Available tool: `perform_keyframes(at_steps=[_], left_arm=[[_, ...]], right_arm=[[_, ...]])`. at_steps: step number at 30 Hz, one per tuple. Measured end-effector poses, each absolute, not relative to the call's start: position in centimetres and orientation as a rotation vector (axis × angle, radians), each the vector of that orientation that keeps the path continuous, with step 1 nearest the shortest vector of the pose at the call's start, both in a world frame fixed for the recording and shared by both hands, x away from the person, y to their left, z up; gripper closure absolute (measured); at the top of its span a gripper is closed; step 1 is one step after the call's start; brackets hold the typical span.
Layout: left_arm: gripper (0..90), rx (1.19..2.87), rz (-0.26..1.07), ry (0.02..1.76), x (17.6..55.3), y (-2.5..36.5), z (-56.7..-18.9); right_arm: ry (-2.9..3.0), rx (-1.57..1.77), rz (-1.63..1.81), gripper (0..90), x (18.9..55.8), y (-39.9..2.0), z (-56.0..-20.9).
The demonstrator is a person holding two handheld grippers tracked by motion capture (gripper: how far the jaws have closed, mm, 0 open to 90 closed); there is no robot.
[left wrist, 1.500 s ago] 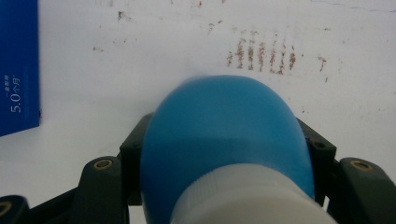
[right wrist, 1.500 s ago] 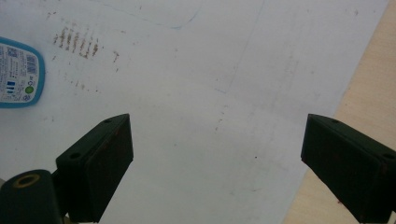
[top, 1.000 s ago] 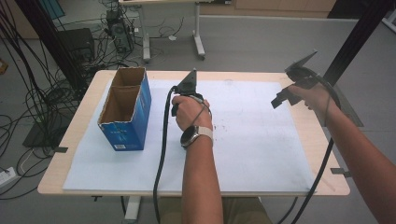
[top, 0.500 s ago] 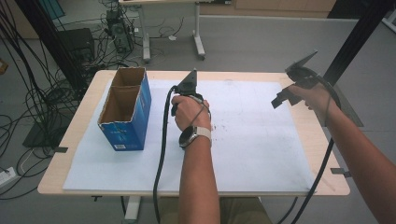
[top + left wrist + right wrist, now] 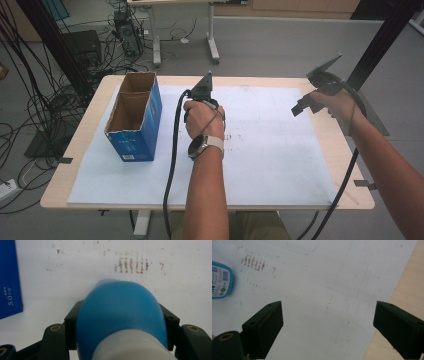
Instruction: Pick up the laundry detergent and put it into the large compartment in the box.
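While the left gripper (image 5: pixel 117 340) keeps its jaws clamped on the two sides of a blue bottle (image 5: pixel 120 317), the white cap (image 5: pixel 130 345) of this bottle points back toward the camera and the rounded blue body sticks out forward past the jaws. Under and beyond the bottle lies the white sheet (image 5: pixel 75 272), with a small group of brown marks (image 5: pixel 131 265) ahead of the jaws, and a blue cardboard box (image 5: pixel 10 282) stands off to one side. From above, this box (image 5: pixel 132 117) is open on top and near the left gripper (image 5: pixel 202 92). The right gripper (image 5: pixel 328 327) has its jaws wide apart with nothing between them. I judge that the picking is done, and putting the bottle in the box is probably left.
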State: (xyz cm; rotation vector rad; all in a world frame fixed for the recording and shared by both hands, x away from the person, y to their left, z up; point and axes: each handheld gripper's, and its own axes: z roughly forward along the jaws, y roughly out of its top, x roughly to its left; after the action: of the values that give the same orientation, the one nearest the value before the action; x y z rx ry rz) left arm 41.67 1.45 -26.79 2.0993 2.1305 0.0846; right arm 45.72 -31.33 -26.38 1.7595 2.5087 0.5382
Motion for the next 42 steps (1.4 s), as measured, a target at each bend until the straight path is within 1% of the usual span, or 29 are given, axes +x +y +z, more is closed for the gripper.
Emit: perform_keyframes(at_steps=[10, 17, 27, 42], left_arm=[[38.5, 2.134, 0.112, 2.069, 41.1, 1.2, -24.1], [38.5, 2.145, 0.095, 2.032, 40.7, 1.2, -22.8], [38.5, 2.172, 0.118, 1.994, 40.3, 1.4, -21.1], [38.5, 2.231, 0.057, 1.945, 40.3, 2.1, -18.8]], right_arm=[[2.510, 1.752, 0.549, 9.2, 45.5, -31.3, -26.2], [2.509, 1.751, 0.546, 9.2, 45.4, -31.3, -26.2], [2.511, 1.751, 0.544, 9.2, 45.4, -31.3, -26.2], [2.501, 1.776, 0.540, 9.2, 45.1, -31.6, -26.6]])
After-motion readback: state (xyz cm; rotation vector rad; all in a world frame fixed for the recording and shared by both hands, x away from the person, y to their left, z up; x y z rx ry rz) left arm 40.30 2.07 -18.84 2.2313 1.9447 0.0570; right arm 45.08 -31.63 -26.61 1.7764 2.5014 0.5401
